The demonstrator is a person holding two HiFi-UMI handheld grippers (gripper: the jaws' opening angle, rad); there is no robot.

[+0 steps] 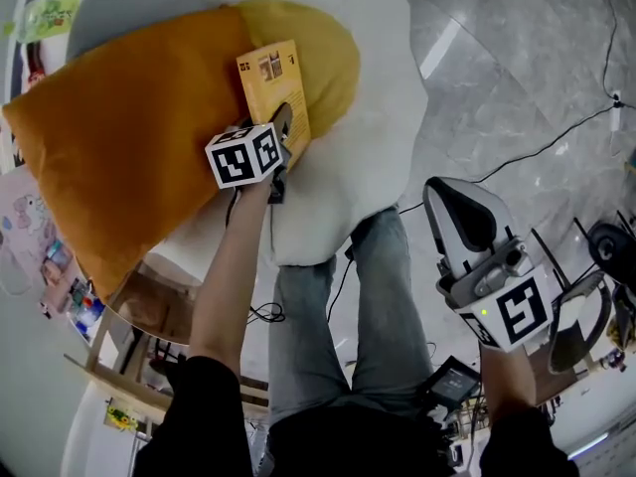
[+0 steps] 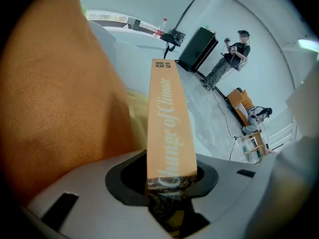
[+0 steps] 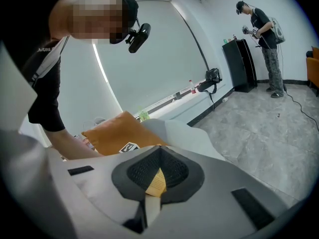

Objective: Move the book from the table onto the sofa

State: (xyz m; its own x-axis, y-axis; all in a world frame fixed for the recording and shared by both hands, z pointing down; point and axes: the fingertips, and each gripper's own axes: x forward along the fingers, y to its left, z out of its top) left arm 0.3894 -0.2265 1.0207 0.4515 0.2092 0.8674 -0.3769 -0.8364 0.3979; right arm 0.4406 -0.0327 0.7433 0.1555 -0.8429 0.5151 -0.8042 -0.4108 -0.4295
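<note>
1. Head view: the left gripper (image 1: 282, 132) reaches out over the white sofa (image 1: 373, 137) with the book (image 1: 270, 79) clamped at its near end. The book hangs above the spot where an orange cushion (image 1: 129, 137) meets a yellow cushion (image 1: 323, 53). I cannot tell whether it touches them yet. The right gripper (image 1: 459, 217) is held well apart, low over the grey floor (image 1: 517, 78) beside the person's leg.

2. Left gripper view: the jaws are closed on the book's spine (image 2: 168, 128), which runs straight away from the camera. The orange cushion (image 2: 60, 108) is close on the left.

3. Right gripper view: the right gripper (image 3: 149, 195) has its jaws drawn together to a slit, with nothing held. The sofa (image 3: 184, 133) and orange cushion (image 3: 112, 133) lie beyond.

4. Risks, as I judge them:
   - The book is pinched at one end only, so its far end could sag or swing as it is lowered.
   - The cushions are soft and sloped. If the book is let go on its edge there, it may tip and slide down towards the sofa's front edge and onto the floor.
   - If the jaws open before the book lies flat, the cover could flop open.
</note>
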